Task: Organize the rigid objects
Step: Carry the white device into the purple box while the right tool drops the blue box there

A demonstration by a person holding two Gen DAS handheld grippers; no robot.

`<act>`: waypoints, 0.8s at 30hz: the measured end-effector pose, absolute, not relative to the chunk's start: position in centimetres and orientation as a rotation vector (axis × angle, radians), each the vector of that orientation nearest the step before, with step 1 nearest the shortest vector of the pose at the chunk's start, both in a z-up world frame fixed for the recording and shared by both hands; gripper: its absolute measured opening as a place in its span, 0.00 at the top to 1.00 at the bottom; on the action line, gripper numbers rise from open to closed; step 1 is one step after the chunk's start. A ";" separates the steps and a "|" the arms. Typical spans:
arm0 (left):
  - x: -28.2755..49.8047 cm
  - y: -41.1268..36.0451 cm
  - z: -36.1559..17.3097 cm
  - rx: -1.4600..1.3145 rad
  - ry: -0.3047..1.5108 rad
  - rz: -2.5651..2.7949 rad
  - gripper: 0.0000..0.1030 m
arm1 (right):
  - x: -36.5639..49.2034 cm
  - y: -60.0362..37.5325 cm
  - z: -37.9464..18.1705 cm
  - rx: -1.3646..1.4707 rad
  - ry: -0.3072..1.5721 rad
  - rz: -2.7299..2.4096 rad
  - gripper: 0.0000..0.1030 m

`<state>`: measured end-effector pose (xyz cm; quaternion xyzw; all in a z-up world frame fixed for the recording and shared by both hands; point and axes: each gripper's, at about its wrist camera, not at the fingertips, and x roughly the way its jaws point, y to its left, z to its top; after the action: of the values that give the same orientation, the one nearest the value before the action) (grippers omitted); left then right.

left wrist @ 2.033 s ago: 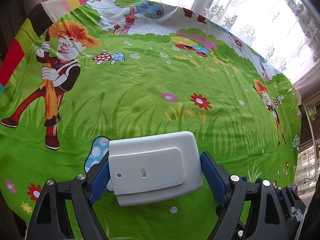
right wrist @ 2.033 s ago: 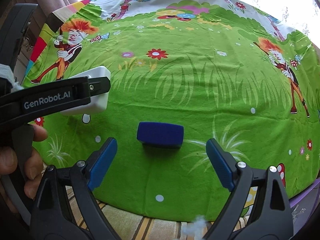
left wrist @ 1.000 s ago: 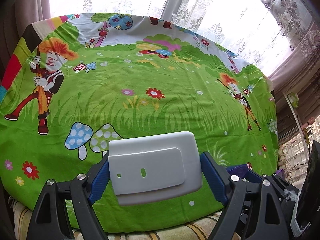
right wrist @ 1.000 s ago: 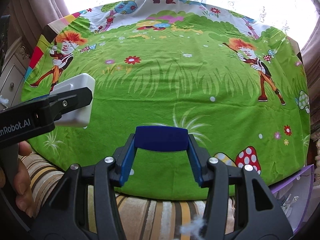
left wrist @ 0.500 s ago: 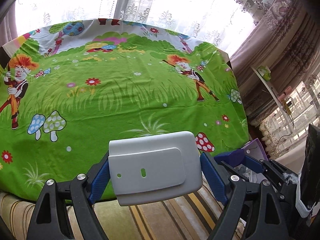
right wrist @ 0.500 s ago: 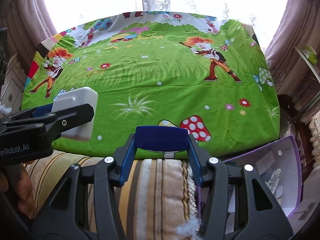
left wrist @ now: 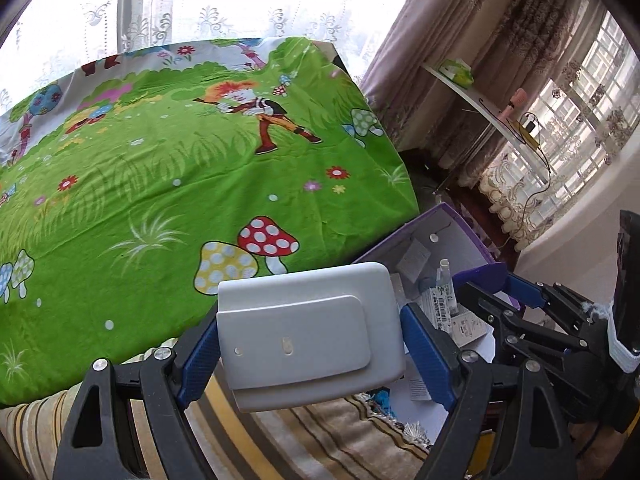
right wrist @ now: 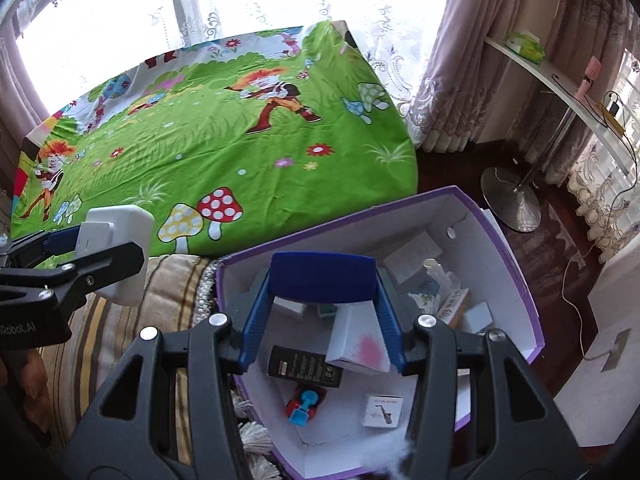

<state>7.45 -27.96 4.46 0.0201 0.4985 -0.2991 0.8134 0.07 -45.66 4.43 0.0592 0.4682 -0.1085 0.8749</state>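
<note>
My left gripper (left wrist: 310, 340) is shut on a white plastic box (left wrist: 308, 332) and holds it in the air over the bed's near edge, beside the purple storage box (left wrist: 452, 220). The white box also shows in the right wrist view (right wrist: 120, 248). My right gripper (right wrist: 322, 300) is shut on a dark blue box (right wrist: 323, 276) and holds it above the open purple storage box (right wrist: 516, 276), which stands on the floor and holds several small boxes, a black box (right wrist: 306, 366) and a red and blue toy (right wrist: 304, 402).
The bed with the green cartoon sheet (right wrist: 224, 148) lies to the left, its striped mattress side (right wrist: 120, 320) below. A white side table on a round metal base (right wrist: 510, 196) stands at the right by the curtains (right wrist: 460, 60). A white cable (right wrist: 572, 292) runs across the dark floor.
Both grippers have swung right, away from over the bed to the purple storage box. Each still holds its box. The right gripper now hangs over the storage box's inside.
</note>
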 end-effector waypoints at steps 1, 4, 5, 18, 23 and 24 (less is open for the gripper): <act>7.2 -28.7 4.3 0.055 1.070 -0.650 0.17 | -0.3 -46.3 4.4 0.132 0.976 -0.238 0.48; 6.6 -30.5 3.8 0.078 1.090 -0.681 0.17 | -1.2 -47.8 4.4 0.149 0.968 -0.272 0.48; 6.4 -31.0 3.6 0.083 1.097 -0.689 0.17 | -1.4 -48.2 4.4 0.156 0.966 -0.282 0.48; 5.5 -32.8 2.5 0.057 1.168 -0.750 0.14 | -3.5 -50.2 4.7 0.177 0.945 -0.339 0.35; 4.2 -31.2 2.0 0.021 1.222 -0.725 0.14 | -5.0 -49.9 5.0 0.175 0.949 -0.365 0.32; 3.7 -30.9 2.1 0.019 1.221 -0.723 0.14 | -5.4 -49.8 5.1 0.174 0.951 -0.368 0.31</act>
<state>3.67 -30.90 2.07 0.0086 0.5606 -0.3318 0.7586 -5.39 -49.80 5.07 0.0833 0.4546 -0.1760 0.8692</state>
